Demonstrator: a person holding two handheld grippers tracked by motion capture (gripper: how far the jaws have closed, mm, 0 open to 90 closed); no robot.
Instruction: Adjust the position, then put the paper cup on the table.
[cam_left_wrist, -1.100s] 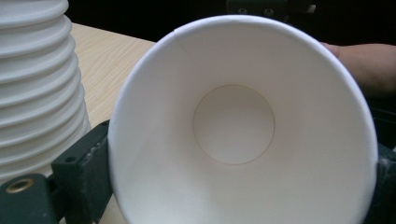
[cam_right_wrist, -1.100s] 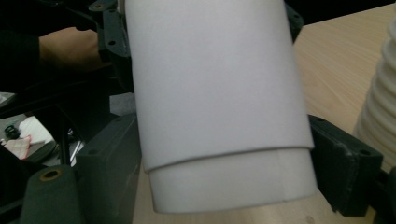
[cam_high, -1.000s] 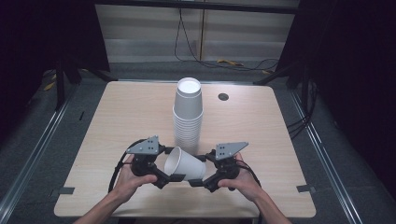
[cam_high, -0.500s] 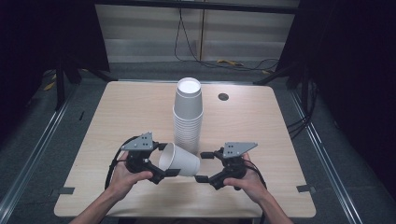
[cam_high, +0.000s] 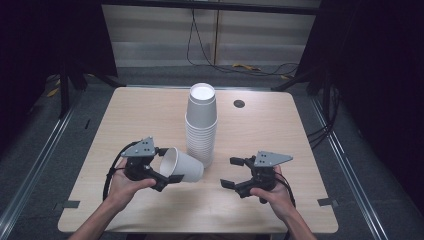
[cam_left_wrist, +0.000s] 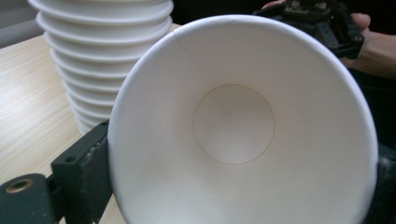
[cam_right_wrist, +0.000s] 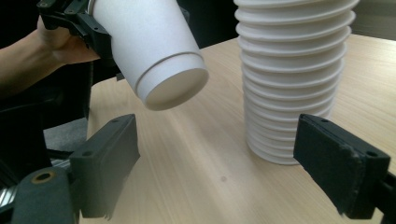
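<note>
Left gripper (cam_high: 162, 167): jaws clamped on rim sides of paper cup (cam_high: 181, 165); cup on its side, mouth toward hand, base toward right gripper (cam_high: 234, 172), held above table (cam_high: 125, 115). Right gripper: jaws spread wide, nothing between, apart from cup base. Beyond, just beside cup: cup stack (cam_high: 201, 125), upright.

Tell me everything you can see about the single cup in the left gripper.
The cup is a plain white paper cup with a rolled rim, a faint side seam and a recessed round bottom. It is empty and looks undented. It lies tilted on its side above the table, mouth toward the left gripper, bottom toward the right gripper. The left gripper's jaws clamp it near the rim. It is close to the cup stack, apart from the right gripper.
</note>
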